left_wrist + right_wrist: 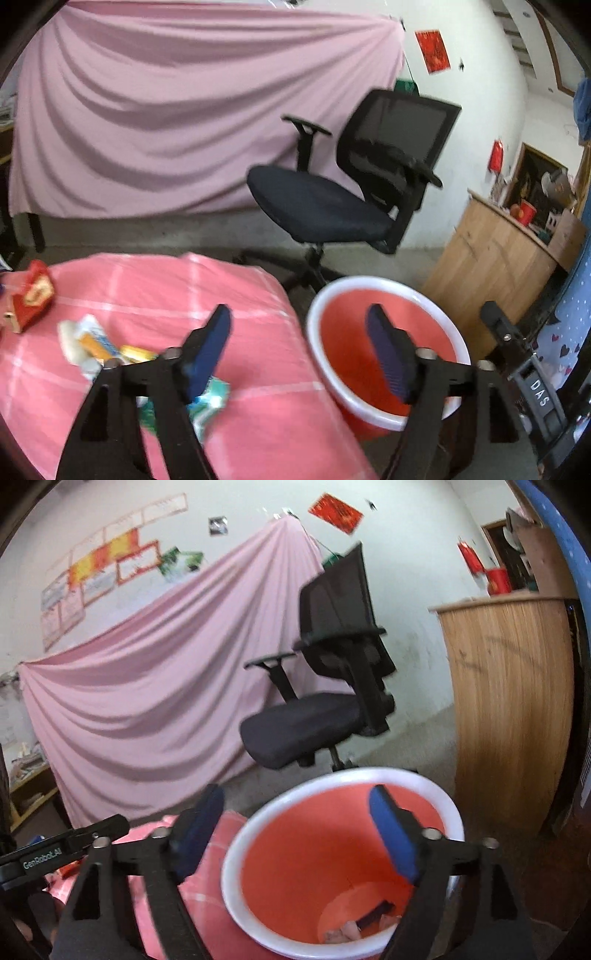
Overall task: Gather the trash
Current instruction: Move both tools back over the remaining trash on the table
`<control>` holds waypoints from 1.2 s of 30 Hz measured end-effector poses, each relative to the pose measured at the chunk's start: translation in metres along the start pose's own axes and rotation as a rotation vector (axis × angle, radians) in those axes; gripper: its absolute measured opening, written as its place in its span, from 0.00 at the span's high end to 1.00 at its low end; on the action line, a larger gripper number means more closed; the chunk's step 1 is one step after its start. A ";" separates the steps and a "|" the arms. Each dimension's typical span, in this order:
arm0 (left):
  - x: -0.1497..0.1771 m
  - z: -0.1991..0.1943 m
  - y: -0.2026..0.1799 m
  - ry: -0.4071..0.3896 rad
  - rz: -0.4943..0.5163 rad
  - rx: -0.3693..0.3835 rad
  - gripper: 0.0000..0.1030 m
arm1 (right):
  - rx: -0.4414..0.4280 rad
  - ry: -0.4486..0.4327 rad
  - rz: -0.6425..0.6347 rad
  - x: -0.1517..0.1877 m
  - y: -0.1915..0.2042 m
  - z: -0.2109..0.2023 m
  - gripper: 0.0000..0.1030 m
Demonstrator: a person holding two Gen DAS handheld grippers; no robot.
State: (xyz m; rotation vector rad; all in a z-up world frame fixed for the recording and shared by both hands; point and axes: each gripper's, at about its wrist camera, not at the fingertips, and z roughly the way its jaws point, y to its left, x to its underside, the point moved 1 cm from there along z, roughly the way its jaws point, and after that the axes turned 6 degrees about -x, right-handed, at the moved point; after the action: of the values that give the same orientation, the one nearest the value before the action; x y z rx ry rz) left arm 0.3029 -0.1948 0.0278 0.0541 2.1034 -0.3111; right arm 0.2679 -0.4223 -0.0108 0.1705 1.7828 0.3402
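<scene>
A red bucket with a white rim [384, 291] stands on the floor beside a table with a pink checked cloth [155, 280]. My left gripper [299, 354] is open and empty, over the table's right edge. On the cloth lie a white and orange wrapper [92, 343], a teal wrapper [210, 402] under my left finger, and a red carton [33, 295] at the far left. My right gripper [295, 834] is open and empty, above the bucket [258, 823]. Some dark and pale scraps [369, 919] lie at its bottom.
A black office chair [332, 199] stands behind the bucket. A pink sheet [166, 110] hangs across the back. A wooden cabinet [491, 243] stands to the right, close to the bucket. The other gripper's arm [62, 849] shows at the left of the right wrist view.
</scene>
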 end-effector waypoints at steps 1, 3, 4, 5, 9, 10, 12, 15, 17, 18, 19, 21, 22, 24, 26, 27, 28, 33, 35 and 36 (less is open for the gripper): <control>0.000 -0.008 0.007 -0.031 -0.009 -0.015 0.15 | -0.009 -0.013 -0.012 -0.001 0.004 -0.002 0.17; 0.002 -0.025 0.020 -0.095 -0.026 -0.046 0.07 | -0.039 -0.053 -0.037 -0.003 0.015 -0.008 0.10; 0.003 -0.033 0.026 -0.125 -0.036 -0.063 0.01 | -0.055 -0.074 -0.046 -0.003 0.021 -0.012 0.03; 0.004 -0.042 0.032 -0.158 -0.048 -0.078 0.01 | -0.070 -0.099 -0.056 -0.004 0.026 -0.016 0.00; 0.011 -0.071 0.053 -0.241 -0.057 -0.154 0.01 | -0.149 -0.164 -0.105 -0.006 0.050 -0.028 0.00; 0.013 -0.077 0.057 -0.255 -0.056 -0.169 0.01 | -0.166 -0.174 -0.118 -0.006 0.056 -0.029 0.00; 0.017 -0.090 0.067 -0.286 -0.054 -0.199 0.01 | -0.200 -0.189 -0.142 -0.005 0.069 -0.031 0.00; 0.026 -0.109 0.084 -0.327 -0.057 -0.243 0.01 | -0.250 -0.204 -0.188 -0.003 0.088 -0.036 0.00; 0.029 -0.119 0.093 -0.347 -0.063 -0.266 0.01 | -0.282 -0.215 -0.219 -0.001 0.102 -0.039 0.00; 0.032 -0.124 0.098 -0.357 -0.065 -0.280 0.01 | -0.297 -0.218 -0.232 0.001 0.107 -0.039 0.00; 0.034 -0.126 0.101 -0.364 -0.063 -0.290 0.01 | -0.308 -0.220 -0.245 0.002 0.113 -0.040 0.00; 0.037 -0.131 0.107 -0.374 -0.054 -0.308 0.01 | -0.334 -0.221 -0.283 0.006 0.126 -0.040 0.00; 0.039 -0.133 0.110 -0.376 -0.048 -0.318 0.01 | -0.342 -0.217 -0.296 0.008 0.132 -0.040 0.00; 0.044 -0.139 0.118 -0.378 -0.037 -0.336 0.01 | -0.360 -0.203 -0.325 0.013 0.143 -0.038 0.00; 0.049 -0.142 0.125 -0.369 -0.026 -0.348 0.01 | -0.375 -0.176 -0.362 0.018 0.155 -0.032 0.00; 0.052 -0.141 0.129 -0.359 -0.022 -0.355 0.01 | -0.375 -0.162 -0.377 0.022 0.159 -0.030 0.00; 0.054 -0.141 0.132 -0.347 -0.020 -0.359 0.01 | -0.373 -0.148 -0.392 0.025 0.163 -0.028 0.00; 0.062 -0.128 0.148 -0.252 -0.023 -0.385 0.01 | -0.310 0.001 -0.470 0.039 0.180 -0.002 0.00; 0.063 -0.118 0.153 -0.205 -0.027 -0.398 0.01 | -0.281 0.082 -0.474 0.043 0.181 0.013 0.00; 0.063 -0.113 0.155 -0.178 -0.030 -0.405 0.01 | -0.277 0.109 -0.470 0.046 0.180 0.018 0.00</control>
State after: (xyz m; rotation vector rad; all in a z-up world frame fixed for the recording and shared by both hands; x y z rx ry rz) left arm 0.2003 -0.0231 -0.0003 -0.2365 1.9533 0.0940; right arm 0.2625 -0.2361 0.0007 -0.4652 1.7982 0.2543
